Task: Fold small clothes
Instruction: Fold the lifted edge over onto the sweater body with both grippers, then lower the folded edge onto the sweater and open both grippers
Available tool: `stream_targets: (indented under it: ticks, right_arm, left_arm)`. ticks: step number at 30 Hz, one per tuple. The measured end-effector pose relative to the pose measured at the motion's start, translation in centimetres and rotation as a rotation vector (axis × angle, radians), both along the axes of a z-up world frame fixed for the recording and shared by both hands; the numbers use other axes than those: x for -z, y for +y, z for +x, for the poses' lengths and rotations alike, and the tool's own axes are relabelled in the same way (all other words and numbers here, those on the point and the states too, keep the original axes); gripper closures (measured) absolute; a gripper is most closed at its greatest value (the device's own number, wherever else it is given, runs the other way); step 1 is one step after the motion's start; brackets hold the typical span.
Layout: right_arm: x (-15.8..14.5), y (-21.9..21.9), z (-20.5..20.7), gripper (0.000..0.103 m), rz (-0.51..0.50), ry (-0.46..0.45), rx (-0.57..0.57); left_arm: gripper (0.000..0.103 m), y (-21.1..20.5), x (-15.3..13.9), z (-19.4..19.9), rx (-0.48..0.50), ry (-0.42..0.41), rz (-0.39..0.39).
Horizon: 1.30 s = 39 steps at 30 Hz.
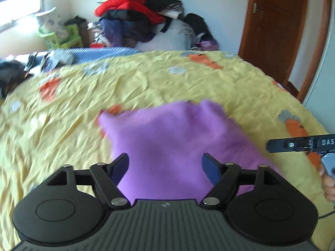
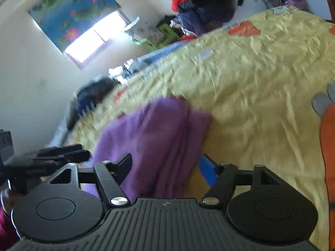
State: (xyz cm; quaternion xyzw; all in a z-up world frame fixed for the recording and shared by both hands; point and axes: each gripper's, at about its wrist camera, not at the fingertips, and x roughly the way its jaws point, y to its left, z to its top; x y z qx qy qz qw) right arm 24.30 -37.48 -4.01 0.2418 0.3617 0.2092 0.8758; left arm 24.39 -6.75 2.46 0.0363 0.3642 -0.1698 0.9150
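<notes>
A small purple garment (image 1: 171, 129) lies bunched and partly folded on the yellow bedspread (image 1: 146, 83). My left gripper (image 1: 165, 161) hovers over its near edge with the jaws wide apart; nothing is pinched between the blue pads. The right gripper (image 1: 301, 145) pokes in from the right edge. In the right wrist view the purple garment (image 2: 155, 129) shows folded layers, and my right gripper (image 2: 165, 161) stands open over its right edge, pads clear of the cloth. The left gripper (image 2: 62, 152) appears at the left. Both views are blurred.
A heap of clothes (image 1: 136, 14) rises beyond the bed's far side, beside a green plastic stool (image 1: 62, 37). A brown door (image 1: 276, 27) stands at the right. Dark items (image 1: 12, 73) lie at the bed's far left. A bright window (image 2: 94, 39) is on the wall.
</notes>
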Motion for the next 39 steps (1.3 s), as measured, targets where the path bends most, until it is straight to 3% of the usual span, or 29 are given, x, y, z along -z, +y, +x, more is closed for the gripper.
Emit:
stream_targets:
  ticks: [2, 6, 8, 12, 14, 16, 18, 20, 22, 25, 29, 33, 36, 37, 39]
  right_arm:
    - [0.9, -0.1, 0.7, 0.026, 0.02, 0.028, 0.031]
    - [3.5, -0.7, 3.1, 0.019, 0.173, 0.118, 0.035]
    - [3.7, 0.1, 3.9, 0.013, 0.181, 0.088, 0.014]
    - [3.6, 2.2, 4.9, 0.014, 0.174, 0.059, -0.032]
    - [3.7, 2.9, 5.5, 0.028, 0.166, 0.058, -0.045]
    - [4.0, 3.7, 6.5, 0.053, 0.149, 0.07, -0.03]
    - [4.4, 4.1, 7.2, 0.064, 0.163, 0.096, -0.022]
    - [4.6, 4.3, 7.2, 0.067, 0.176, 0.097, -0.008]
    - [4.7, 4.1, 6.8, 0.071, 0.203, 0.098, 0.011]
    - [5.1, 3.6, 6.2, 0.075, 0.301, 0.11, 0.044]
    - [4.7, 4.3, 5.8, 0.077, 0.411, 0.097, 0.044]
    - [3.8, 5.6, 5.9, 0.078, 0.439, 0.085, 0.008]
    - [4.0, 6.9, 6.5, 0.074, 0.322, 0.109, 0.039]
    - [4.2, 7.4, 6.6, 0.064, 0.271, 0.115, 0.048]
    - [4.0, 7.8, 6.4, 0.056, 0.191, 0.115, 0.074]
  left_arm:
    - [0.024, 2.5, 1.1, 0.3, -0.04, 0.038, -0.05]
    - [0.023, 7.3, 3.4, 1.7, -0.11, 0.132, -0.221]
    - [0.022, 8.7, 4.5, 2.5, -0.117, 0.186, -0.311]
    - [0.022, 8.8, 7.1, 4.1, -0.089, 0.25, -0.431]
    - [0.022, 8.5, 7.7, 4.6, -0.075, 0.227, -0.486]
    - [0.023, 8.1, 8.0, 4.9, -0.074, 0.212, -0.515]
    - [0.025, 7.9, 8.1, 5.2, -0.072, 0.197, -0.522]
    - [0.048, 7.8, 8.1, 5.3, -0.088, 0.191, -0.494]
    - [0.062, 8.5, 8.1, 5.1, -0.086, 0.188, -0.496]
    - [0.074, 9.7, 7.8, 4.9, -0.083, 0.193, -0.524]
    - [0.077, 10.4, 6.6, 4.3, -0.099, 0.186, -0.51]
    - [0.077, 11.0, 4.7, 3.2, -0.127, 0.133, -0.455]
    - [0.075, 10.8, 4.6, 3.7, -0.133, 0.149, -0.39]
    - [0.071, 10.4, 4.8, 4.1, -0.137, 0.17, -0.362]
    - [0.067, 9.9, 4.9, 4.0, -0.152, 0.176, -0.315]
